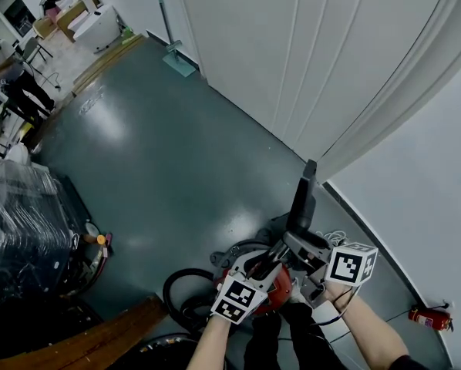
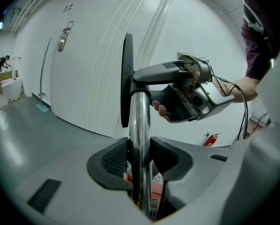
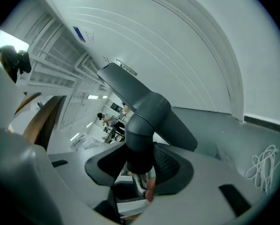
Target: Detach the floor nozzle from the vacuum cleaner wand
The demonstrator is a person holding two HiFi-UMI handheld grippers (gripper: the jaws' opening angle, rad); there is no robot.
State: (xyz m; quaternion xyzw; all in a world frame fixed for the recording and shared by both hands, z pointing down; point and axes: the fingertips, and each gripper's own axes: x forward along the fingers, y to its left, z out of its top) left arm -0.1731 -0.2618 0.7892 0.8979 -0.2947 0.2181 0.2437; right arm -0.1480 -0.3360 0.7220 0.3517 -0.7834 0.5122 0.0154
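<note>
left gripper (image 2: 140, 163) sits closest, its fingers closed on the chrome wand (image 2: 140, 125), with the pads pressing on either side of the tube. just beyond it, the right gripper (image 3: 139, 165) has its fingers clamped on the grey neck (image 3: 142, 125) of the floor nozzle (image 1: 302, 195), right where the neck meets the tube. the nozzle is lifted off the floor (image 1: 161, 153) and stands on end above both grippers, its dark plate towards the white doors (image 1: 292, 52). below the grippers, the red vacuum body (image 1: 275, 287) and the black hose (image 1: 180, 287) lie on the floor.

the step in hand looks like the pull itself: both grips are set and the joint is not yet parted. to do it well, the left should act as a fixed anchor while the right draws the nozzle straight along the line of the tube. a sideways pull would likely jam the sleeve. a small twist may help break the fit (polished chrome is slippery, so the left grip may creep). whether a release catch must be pressed first i cannot tell; none shows.
</note>
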